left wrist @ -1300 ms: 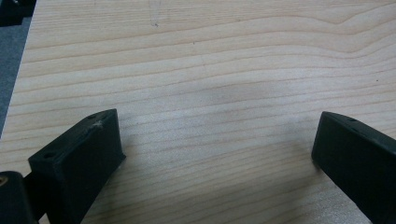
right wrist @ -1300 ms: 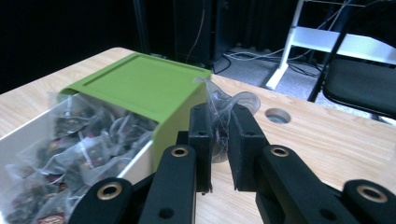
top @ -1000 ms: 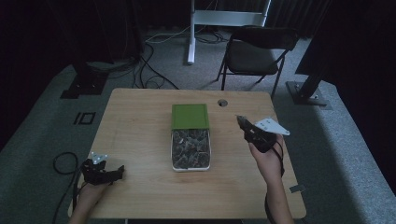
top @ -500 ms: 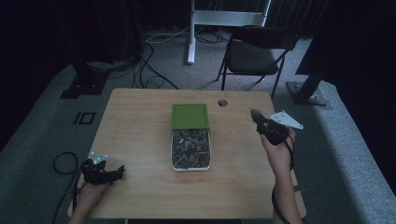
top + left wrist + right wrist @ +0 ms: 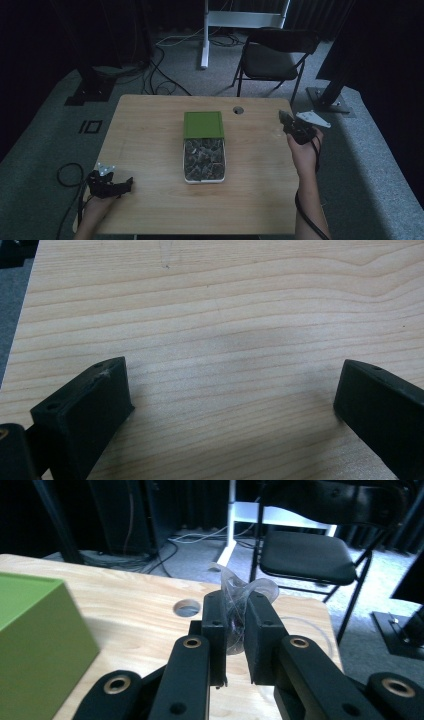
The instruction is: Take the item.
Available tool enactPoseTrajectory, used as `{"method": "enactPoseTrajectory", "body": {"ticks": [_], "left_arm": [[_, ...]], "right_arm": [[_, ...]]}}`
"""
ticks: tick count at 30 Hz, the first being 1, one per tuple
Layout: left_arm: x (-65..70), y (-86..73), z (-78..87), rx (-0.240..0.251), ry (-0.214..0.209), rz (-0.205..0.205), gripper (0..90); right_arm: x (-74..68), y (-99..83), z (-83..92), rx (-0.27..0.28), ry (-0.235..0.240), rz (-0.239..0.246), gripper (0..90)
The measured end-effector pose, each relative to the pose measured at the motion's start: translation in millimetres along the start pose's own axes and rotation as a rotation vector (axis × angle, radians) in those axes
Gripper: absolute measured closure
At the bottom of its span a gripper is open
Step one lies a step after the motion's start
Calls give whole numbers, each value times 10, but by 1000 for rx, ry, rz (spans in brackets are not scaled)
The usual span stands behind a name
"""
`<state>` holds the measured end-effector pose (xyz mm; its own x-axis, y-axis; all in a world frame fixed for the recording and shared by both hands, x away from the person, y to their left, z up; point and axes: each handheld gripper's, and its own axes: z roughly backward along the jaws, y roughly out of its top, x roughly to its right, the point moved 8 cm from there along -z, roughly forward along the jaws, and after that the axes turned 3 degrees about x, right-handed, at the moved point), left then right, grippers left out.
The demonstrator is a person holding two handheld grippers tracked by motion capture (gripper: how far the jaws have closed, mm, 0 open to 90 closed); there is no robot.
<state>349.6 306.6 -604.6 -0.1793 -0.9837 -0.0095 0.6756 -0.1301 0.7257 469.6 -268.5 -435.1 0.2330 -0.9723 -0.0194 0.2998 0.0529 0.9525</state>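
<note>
The wooden table (image 5: 150, 140) sat in a dim room, and left of the green-lidded box (image 5: 203, 124) at its middle my left gripper (image 5: 127, 184) rested by the near edge, jaws wide and empty, exactly as a second earlier. Right of the box, my right gripper (image 5: 235, 625) was clamped on a crumpled clear plastic wrapper (image 5: 239, 594) and had carried it from near the box toward the table's far right edge, so I judged the wrapper was on its way to being set aside.

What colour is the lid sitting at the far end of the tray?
Green, plain and unpatterned. The lid shows best in the high view, at the tray's far end.
</note>
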Motion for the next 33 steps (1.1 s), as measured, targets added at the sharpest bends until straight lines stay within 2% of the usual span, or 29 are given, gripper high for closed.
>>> {"method": "enactPoseTrajectory", "body": {"ticks": [5, 16, 21, 33], "left_arm": [[0, 0, 0, 0, 0, 0, 22], [0, 0, 0, 0, 0, 0, 23], [3, 0, -1, 2, 0, 3, 22], [3, 0, -1, 2, 0, 3, 22]], "right_arm": [[100, 29, -80, -6, -17, -15, 809], [282, 20, -279, -62, -72, -32, 809], [348, -28, -387, -74, -89, -72, 809], [463, -199, -616, -128, -126, -107, 808]]}}
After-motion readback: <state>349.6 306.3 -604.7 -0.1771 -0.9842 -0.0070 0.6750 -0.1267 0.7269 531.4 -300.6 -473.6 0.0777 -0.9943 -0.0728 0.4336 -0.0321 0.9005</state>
